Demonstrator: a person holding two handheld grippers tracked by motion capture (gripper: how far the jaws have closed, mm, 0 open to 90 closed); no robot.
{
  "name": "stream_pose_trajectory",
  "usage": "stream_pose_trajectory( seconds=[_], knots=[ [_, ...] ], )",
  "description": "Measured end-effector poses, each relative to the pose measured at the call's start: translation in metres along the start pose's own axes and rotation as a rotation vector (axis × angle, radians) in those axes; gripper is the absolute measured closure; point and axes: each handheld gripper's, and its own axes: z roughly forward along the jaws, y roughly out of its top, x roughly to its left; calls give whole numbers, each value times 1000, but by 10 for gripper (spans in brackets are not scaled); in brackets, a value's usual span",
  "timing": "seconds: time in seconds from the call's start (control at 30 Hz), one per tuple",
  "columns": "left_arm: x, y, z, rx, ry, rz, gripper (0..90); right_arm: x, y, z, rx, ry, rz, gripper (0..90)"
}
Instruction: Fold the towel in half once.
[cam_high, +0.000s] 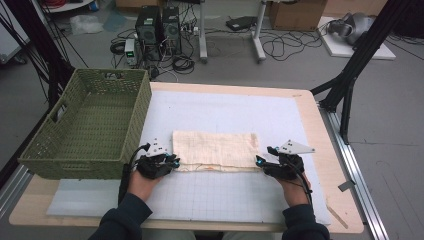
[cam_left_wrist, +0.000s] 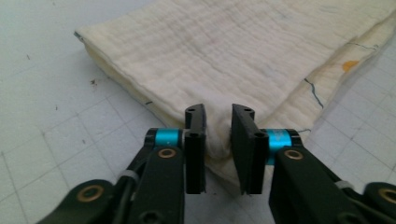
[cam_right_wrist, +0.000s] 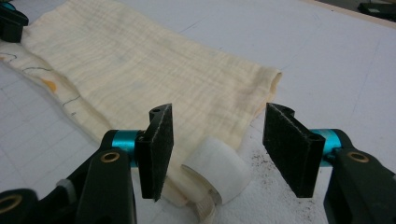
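A: Centre of the high view, a cream folded cloth (cam_high: 216, 149) lies flat on the white gridded mat (cam_high: 225, 197), its long axis running left to right across the frame.

B: One gripper at each short end, too. The left gripper (cam_high: 171, 162) sits at the cloth's lower left corner, the right gripper (cam_high: 261, 162) at its lower right.

A: In the left gripper view the jaws are drawn in close on a bunched bit of fabric. That corner of the cloth (cam_left_wrist: 219, 135) is pinched between them.

B: Not so on the other side. In the right gripper view the jaws stand spread wide, pinching nothing, with the cloth's corner and a white loop tag (cam_right_wrist: 217, 170) lying low in the gap between them.

A: So the cloth stretches away from both tools toward the top of the frame, each hand equally near its own corner.

B: My guess is the right needs to close on its corner before anything lifts. The green woven basket (cam_high: 85, 125) waits at the left, just beside the left gripper.
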Motion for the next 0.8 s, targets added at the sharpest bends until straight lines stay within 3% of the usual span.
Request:
stream_pose_trajectory(
  seconds=[0.33, 0.5, 0.67, 0.73, 0.8],
  knots=[
    [1, 4, -11, -98, -21, -6, 824, 1, -2, 0, 27, -8, -26, 453],
    [1, 5, -15, -121, -36, -26, 837, 2, -6, -2, 23, 57, -41, 481],
    [1, 6, -18, -134, -41, -35, 845, 11, -13, 15, 108, 99, -93, 579],
    [1, 5, -19, -136, -41, -38, 847, 12, -15, 19, 146, 96, -113, 660],
    [1, 5, -20, -136, -40, -39, 847, 11, -15, 18, 143, 95, -122, 770]
  ],
)
